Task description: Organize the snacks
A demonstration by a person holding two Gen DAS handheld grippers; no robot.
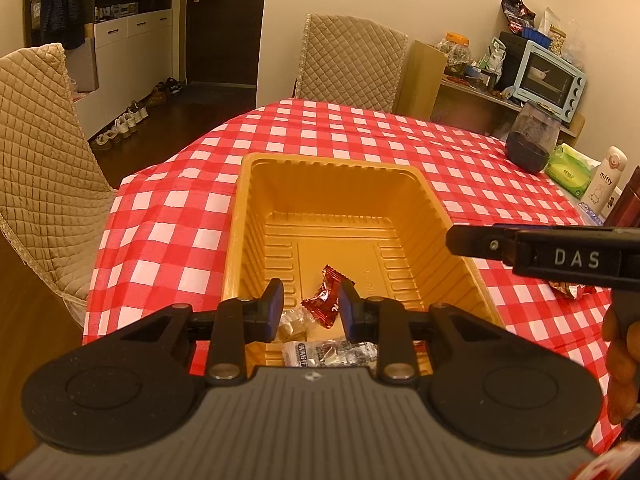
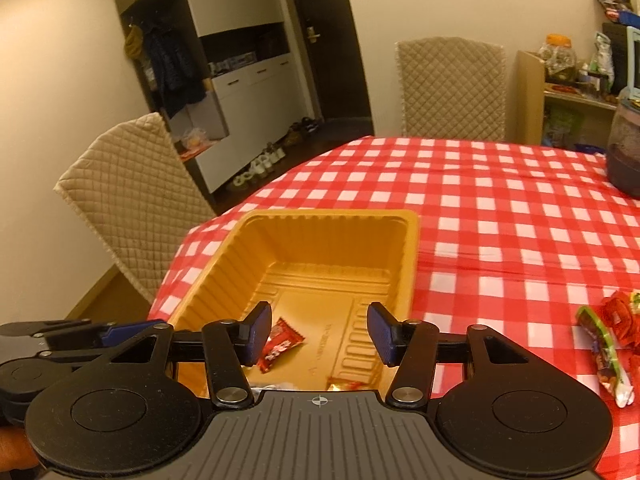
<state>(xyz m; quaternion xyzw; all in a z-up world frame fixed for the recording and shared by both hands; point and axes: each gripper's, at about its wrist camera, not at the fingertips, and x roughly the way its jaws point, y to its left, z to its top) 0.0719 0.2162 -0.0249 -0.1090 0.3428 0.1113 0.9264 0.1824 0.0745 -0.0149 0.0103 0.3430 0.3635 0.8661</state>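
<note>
Both hand-held grippers hang over the near end of the deep gold moulded-plastic tray (image 1: 256,216), which sits on the surface under a red-and-white checked cloth (image 1: 168,216).

Left hand-held gripper (image 1: 311,306): jaws at a narrow gap, nothing between the pads; the dark-red foil-wrapped candy (image 1: 326,304) seen through the gap lies loose on the tray floor. Right hand-held gripper (image 2: 318,330): jaws moderately wide, empty.

Tray contents: the red candy, a pale clear-wrapped sweet (image 1: 294,326) and a white-and-black printed packet (image 1: 328,352) against the near wall, plus a gold-foil piece (image 2: 344,383) partly hidden under the right gripper body.

Still outside: a heap of red and green wrapped snacks (image 2: 608,340) on the cloth to the right of the tray.

Judgement: drop-off step looks done; next is another pick from the heap. To do it well, lift clear of the tray wall before moving sideways, come down on one wrapper only, close on the crimped end or across the middle, and release low over bare tray floor.
</note>
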